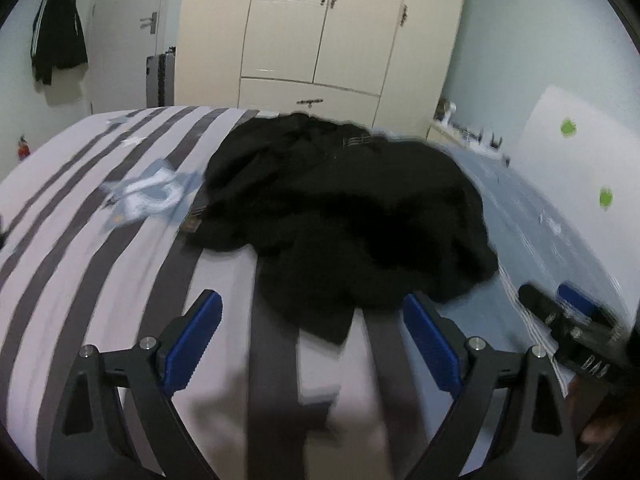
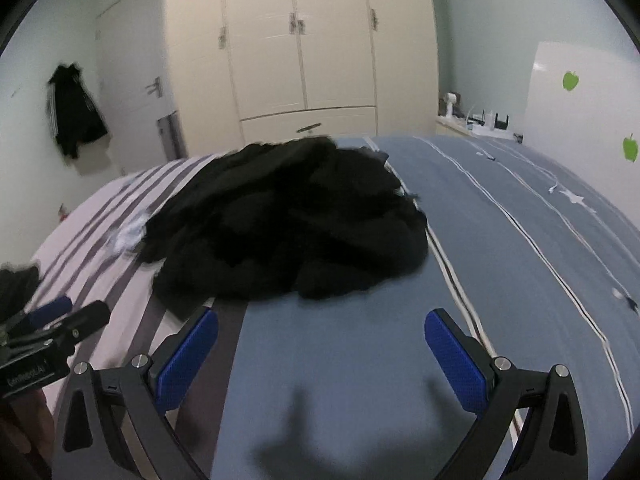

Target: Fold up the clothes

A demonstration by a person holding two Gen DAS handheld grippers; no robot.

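Both tongs hang released over the bed: our left tongs (image 1: 312,312) spread their blue pads wide above the grey-and-white striped part of the bedspread (image 1: 100,272), empty, and our right tongs (image 2: 322,334) are just as wide apart and empty over the blue part (image 2: 500,248).

Going left to right through the room, we see a black jacket with white stripes (image 1: 58,44) hanging on the pale wall, then a white door (image 1: 132,28) with a metal handle, then a cream wardrobe (image 1: 320,28) with several doors and a drawer below. Further right a low shelf (image 2: 476,126) carries small items we cannot make out, and a white panel (image 2: 580,100) bears green apple stickers (image 2: 571,80).

On the bed, a small light blue and white cloth (image 1: 150,196) lies on the stripes, just left of the crumpled black garment (image 1: 344,216). That garment sits in an unfolded heap across the middle, where stripes meet blue, ahead of both tongs and touching neither. Both views are somewhat blurred.
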